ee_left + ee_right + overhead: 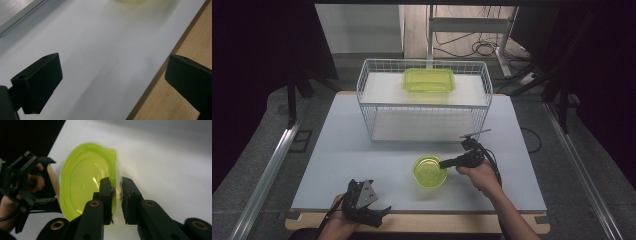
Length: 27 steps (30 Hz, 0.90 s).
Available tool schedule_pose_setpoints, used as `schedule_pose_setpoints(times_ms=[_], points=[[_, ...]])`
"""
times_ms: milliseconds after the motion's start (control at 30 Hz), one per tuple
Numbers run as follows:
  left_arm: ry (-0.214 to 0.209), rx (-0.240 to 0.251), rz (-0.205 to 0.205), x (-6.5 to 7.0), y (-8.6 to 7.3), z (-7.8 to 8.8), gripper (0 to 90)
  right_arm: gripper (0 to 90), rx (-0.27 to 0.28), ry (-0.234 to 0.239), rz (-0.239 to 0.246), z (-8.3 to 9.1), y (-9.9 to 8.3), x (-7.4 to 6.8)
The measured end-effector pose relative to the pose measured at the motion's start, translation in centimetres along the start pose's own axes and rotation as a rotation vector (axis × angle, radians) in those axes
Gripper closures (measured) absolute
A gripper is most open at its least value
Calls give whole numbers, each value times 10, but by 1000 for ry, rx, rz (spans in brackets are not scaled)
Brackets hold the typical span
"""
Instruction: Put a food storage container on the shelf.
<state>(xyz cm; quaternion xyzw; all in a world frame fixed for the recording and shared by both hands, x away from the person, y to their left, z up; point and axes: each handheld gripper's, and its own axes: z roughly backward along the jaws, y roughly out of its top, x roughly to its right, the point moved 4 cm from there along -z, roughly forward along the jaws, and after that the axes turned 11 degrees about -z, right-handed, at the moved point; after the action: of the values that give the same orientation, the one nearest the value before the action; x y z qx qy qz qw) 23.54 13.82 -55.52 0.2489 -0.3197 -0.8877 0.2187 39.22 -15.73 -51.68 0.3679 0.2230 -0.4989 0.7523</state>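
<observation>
A translucent green bowl point(428, 172) point(85, 187) stands on the white table top point(362, 150), right of centre near the front. From the right, my right gripper point(443, 163) point(116, 182) reaches in with one jaw inside the bowl's wall and one outside, shut on the rim. My left gripper point(379, 214) point(112, 72) rests at the table's front edge, left of the bowl and well apart from it. Its jaws stand wide open with nothing between them. A blurred green edge of the bowl point(130, 1) shows at the top of the left gripper view.
A white wire rack point(367, 105) stands at the back of the table, with a green rectangular container point(429, 80) on its top shelf. A bare wooden strip point(175, 105) runs along the table's front edge. Metal rails flank the table on both sides.
</observation>
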Motion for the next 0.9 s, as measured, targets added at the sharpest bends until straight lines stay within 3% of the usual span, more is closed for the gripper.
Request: schedule_pose_setpoints(times_ms=[233, 433, 767, 900], points=[[0, -1, -3, 0, 0, 0, 11, 814, 5, 0, 12, 1, -1, -9], [1, 0, -1, 0, 0, 0, 11, 816, 38, 34, 8, 8, 1, -11], [-2, 41, 59, -4, 2, 5, 11, 815, 122, 101, 13, 35, 10, -31], [0, 34, 54, -4, 2, 4, 11, 815, 144, 116, 27, 48, 17, -46]])
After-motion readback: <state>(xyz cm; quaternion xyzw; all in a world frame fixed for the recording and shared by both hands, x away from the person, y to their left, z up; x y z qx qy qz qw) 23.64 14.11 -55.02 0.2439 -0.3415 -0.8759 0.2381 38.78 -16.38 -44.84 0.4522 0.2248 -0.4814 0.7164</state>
